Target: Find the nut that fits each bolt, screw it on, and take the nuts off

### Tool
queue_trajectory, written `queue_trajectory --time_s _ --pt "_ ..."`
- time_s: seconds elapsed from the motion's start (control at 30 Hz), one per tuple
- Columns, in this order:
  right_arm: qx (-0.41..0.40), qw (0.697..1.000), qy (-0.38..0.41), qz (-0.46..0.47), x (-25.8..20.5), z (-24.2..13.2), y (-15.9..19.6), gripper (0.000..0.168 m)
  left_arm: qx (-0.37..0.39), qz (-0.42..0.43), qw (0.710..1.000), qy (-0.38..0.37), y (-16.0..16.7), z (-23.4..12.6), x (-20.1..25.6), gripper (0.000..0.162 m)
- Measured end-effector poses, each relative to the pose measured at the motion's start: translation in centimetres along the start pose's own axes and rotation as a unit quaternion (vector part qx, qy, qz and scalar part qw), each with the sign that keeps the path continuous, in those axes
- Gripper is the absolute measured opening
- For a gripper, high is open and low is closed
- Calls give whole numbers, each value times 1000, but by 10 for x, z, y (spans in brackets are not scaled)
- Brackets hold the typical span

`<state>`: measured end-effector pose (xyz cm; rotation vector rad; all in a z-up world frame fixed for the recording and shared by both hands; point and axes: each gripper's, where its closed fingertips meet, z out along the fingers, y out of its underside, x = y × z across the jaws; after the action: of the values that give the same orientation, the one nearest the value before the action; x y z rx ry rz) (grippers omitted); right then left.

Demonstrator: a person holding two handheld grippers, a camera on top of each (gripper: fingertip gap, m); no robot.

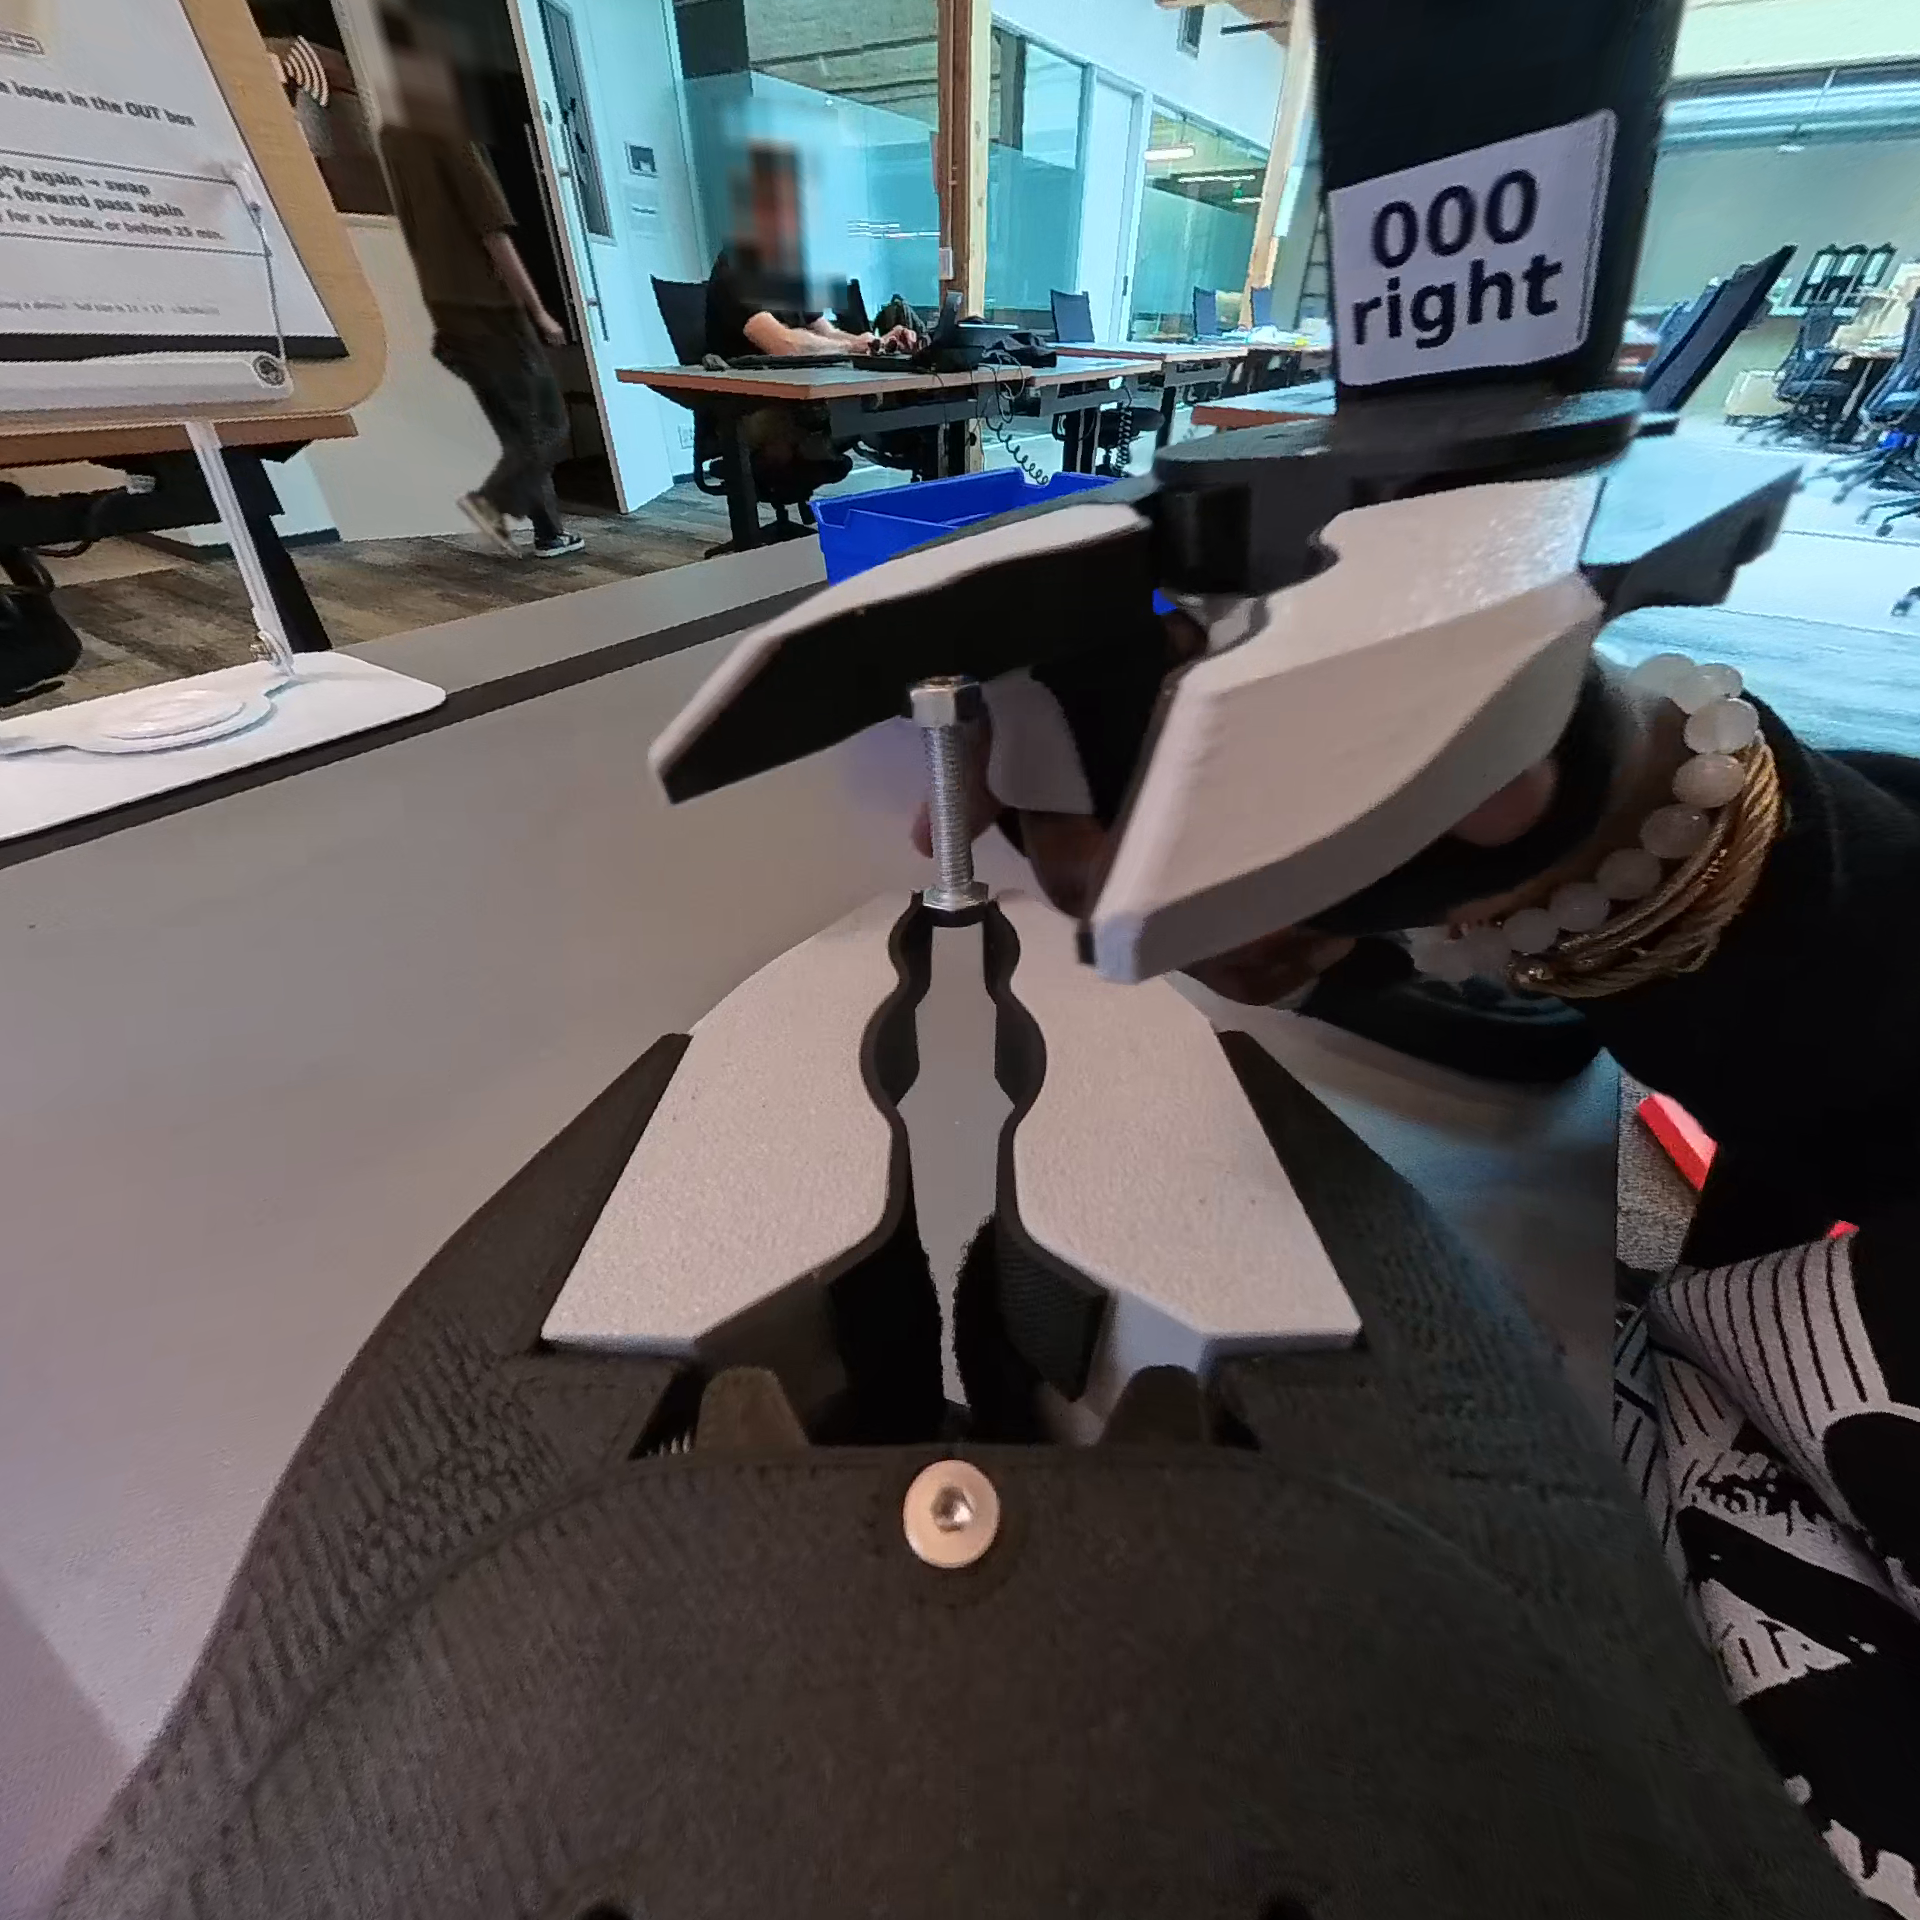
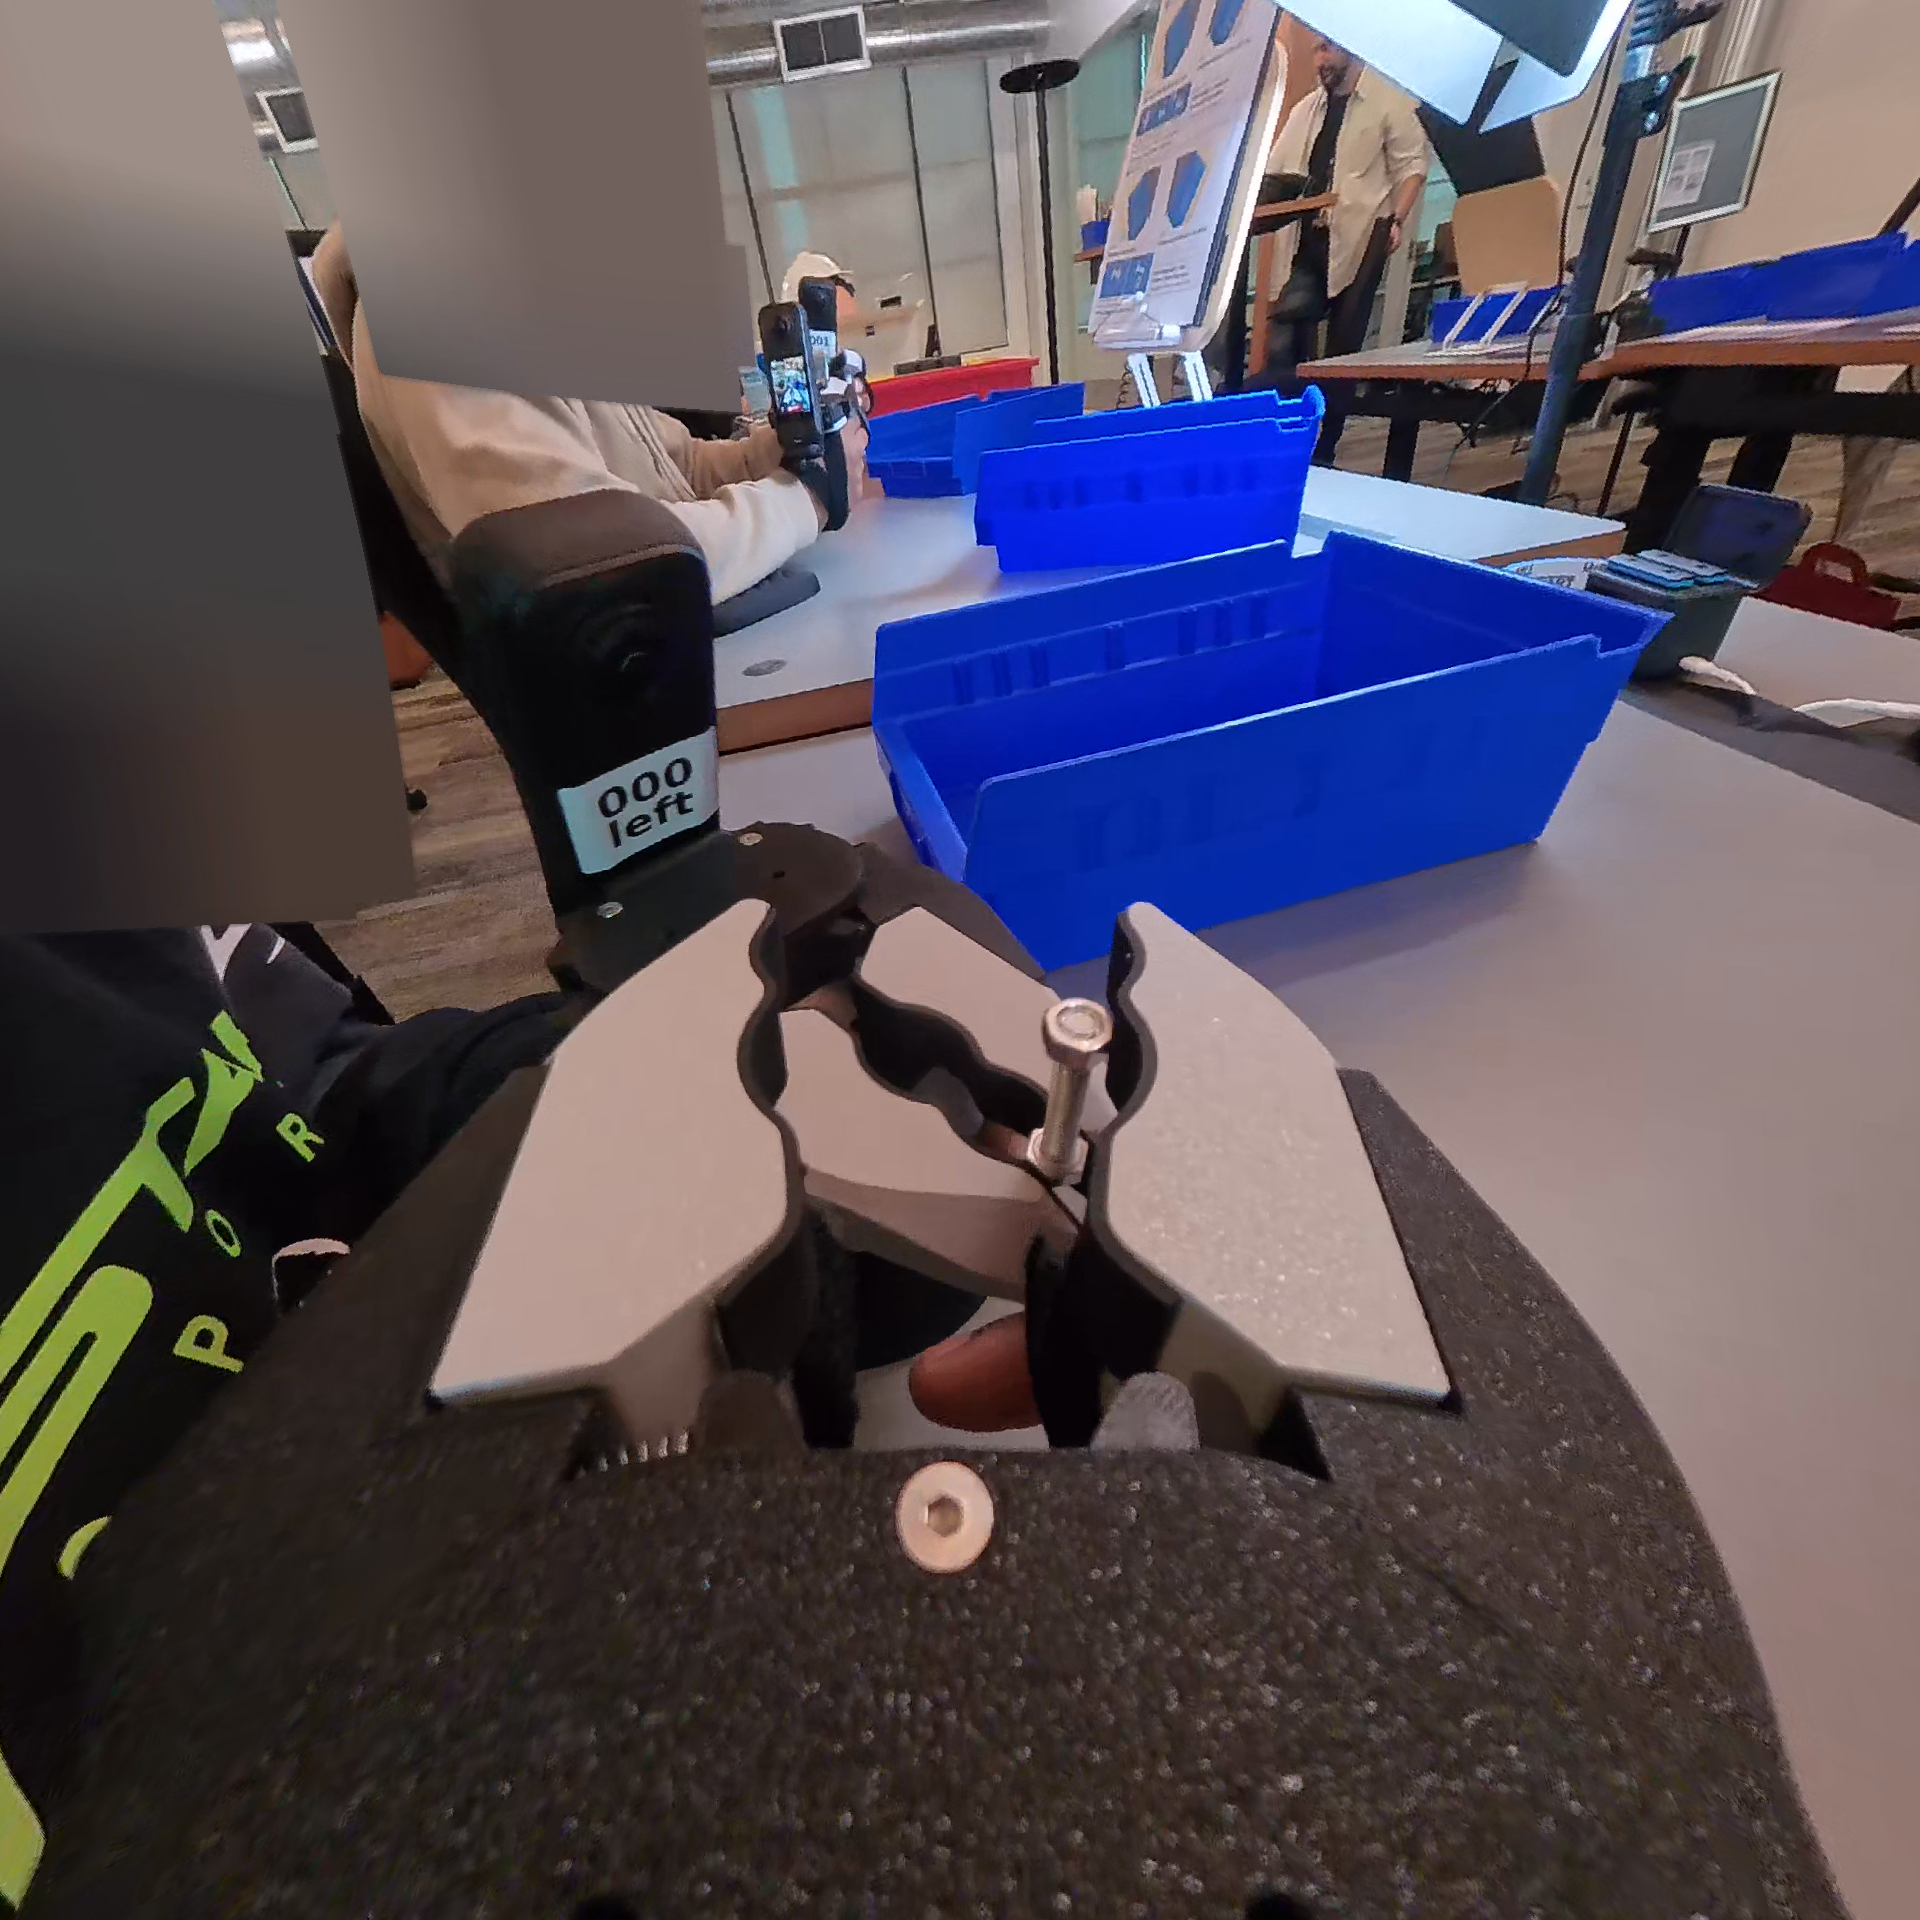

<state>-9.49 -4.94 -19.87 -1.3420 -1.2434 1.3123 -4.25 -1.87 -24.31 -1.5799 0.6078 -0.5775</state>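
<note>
The grey counter (image 2: 1558,1091) carries an open blue bin (image 2: 1247,790) standing beyond the tools. Above the counter the left gripper (image 1: 956,914) is pressed together on the lower end of a silver bolt (image 1: 951,800) — pinching a small nut (image 1: 956,896) there, the bolt upright. The right gripper (image 1: 940,717) stands spread, one finger touching the bolt's top end — its other finger apart from it.

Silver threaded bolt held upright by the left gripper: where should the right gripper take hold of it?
Probably take the silver threaded bolt by its round head, which is free at the top. Close the open right gripper level across it from the sides. The left gripper already clamps the hex nut at the lower end.
</note>
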Motion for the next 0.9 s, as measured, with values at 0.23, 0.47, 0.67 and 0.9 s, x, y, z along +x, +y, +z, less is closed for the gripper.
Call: queue_trajectory --time_s 0.23,0.47,0.67,0.9 --pt "24 999 26 17 -3 -25 0 55 5 -9 1000 -8 -1 -1 -3 10" --pt "57 997 44 26 2 -47 -5 37 6 -8 1000 -7 -1 -1 -3 10" --pt "37 998 36 24 9 -19 -2 71 2 -2 1000 -3 0 0 -1 10" --pt "19 1000 14 19 4 1 2 69 0 -1 1000 -1 1 1 -1 10"
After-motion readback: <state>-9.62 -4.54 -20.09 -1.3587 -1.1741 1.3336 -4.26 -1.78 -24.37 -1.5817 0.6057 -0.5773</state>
